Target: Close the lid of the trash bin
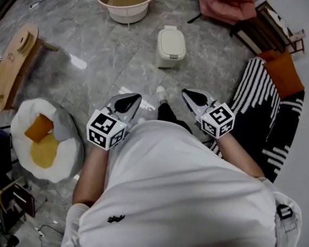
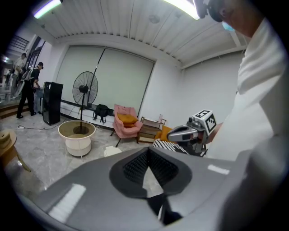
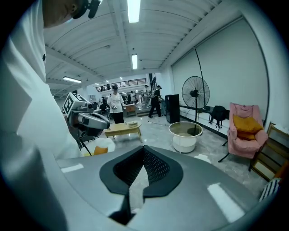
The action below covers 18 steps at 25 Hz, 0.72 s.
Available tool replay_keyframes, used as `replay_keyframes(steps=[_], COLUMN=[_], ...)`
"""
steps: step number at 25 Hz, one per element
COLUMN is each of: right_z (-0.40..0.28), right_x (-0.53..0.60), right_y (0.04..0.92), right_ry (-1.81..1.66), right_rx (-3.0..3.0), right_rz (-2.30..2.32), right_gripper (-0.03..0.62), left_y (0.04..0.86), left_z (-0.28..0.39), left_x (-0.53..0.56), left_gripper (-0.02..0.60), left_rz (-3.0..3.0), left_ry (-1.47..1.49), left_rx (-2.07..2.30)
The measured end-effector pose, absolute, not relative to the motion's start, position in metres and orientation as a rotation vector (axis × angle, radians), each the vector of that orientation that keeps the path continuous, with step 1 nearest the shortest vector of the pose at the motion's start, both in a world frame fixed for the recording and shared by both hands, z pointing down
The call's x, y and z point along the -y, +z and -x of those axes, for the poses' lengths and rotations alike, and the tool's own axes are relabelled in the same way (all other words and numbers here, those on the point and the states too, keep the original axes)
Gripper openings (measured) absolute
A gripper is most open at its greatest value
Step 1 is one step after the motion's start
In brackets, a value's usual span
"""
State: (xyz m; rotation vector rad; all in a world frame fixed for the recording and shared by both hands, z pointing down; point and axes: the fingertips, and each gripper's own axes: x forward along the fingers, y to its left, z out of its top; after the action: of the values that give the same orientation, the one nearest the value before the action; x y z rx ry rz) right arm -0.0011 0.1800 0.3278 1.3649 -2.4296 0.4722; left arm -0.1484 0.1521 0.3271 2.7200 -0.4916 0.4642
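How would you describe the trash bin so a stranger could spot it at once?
Find the pink armchair at the head view's top right. On the grey floor left of it, below the round cream tub, stands the trash bin: small, boxy and lidded, unlike the tub.

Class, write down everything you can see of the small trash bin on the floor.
The trash bin is a small, cream, plastic-looking box with rounded corners. Its lid seems to lie flat and shut; a small tab juts from its far edge. It stands upright on the grey marbled floor, ahead of the person, touched by nothing else.
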Motion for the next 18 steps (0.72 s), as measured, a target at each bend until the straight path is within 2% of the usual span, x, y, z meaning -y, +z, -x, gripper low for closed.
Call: replay_keyframes(steps=[18], right_z=[0.0025], right_x=[-0.1826], right_y=[0.3269], right_ry=[0.475], right_rx=[2.439], right_rz=[-1.376], right_gripper=[0.002], left_y=[0.3327], left_z=[0.1555], left_x=[-0.1454], left_gripper=[0.057], left_rz=[-2.696], left_ry=[0.461], left_rx=[0.518])
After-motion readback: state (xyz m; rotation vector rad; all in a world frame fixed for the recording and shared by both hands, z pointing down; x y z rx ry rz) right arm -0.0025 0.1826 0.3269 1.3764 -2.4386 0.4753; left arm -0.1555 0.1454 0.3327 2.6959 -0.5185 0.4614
